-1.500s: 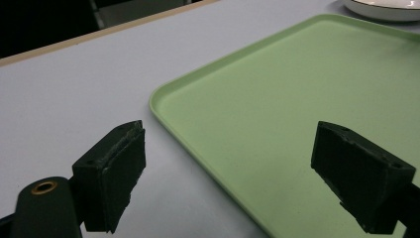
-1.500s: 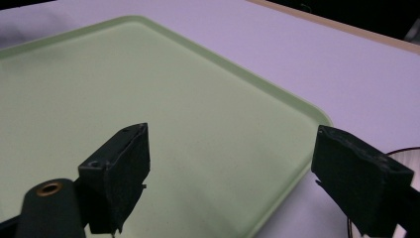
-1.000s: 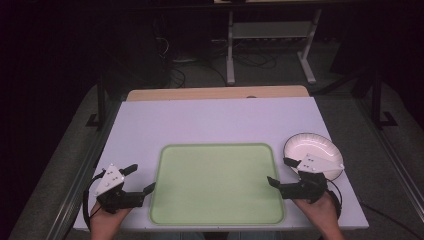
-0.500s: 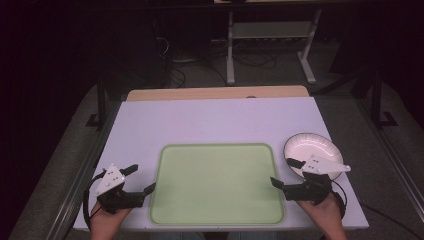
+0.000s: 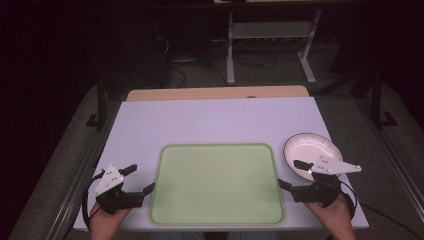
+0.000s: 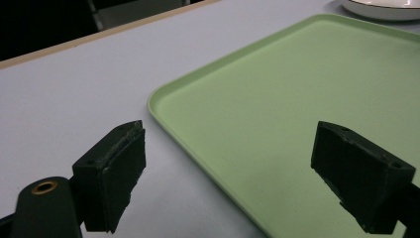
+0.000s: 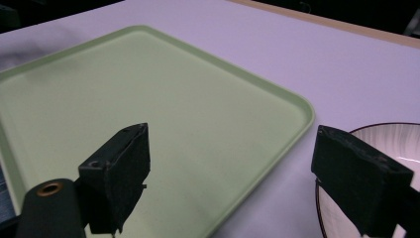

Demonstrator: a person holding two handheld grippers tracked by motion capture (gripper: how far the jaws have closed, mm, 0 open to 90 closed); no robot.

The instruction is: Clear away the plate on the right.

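Now green tray [image 5: 217, 185] between both tongs — left tongs [image 5: 139, 179] and right tongs [image 5: 289, 174] spread, gripping nothing.

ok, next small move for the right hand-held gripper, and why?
Probably swing the right hand-held gripper toward the plate rim and close on it. Its jaws stand open and empty, the plate sits just beside it on the table, and the green tray lies bare.
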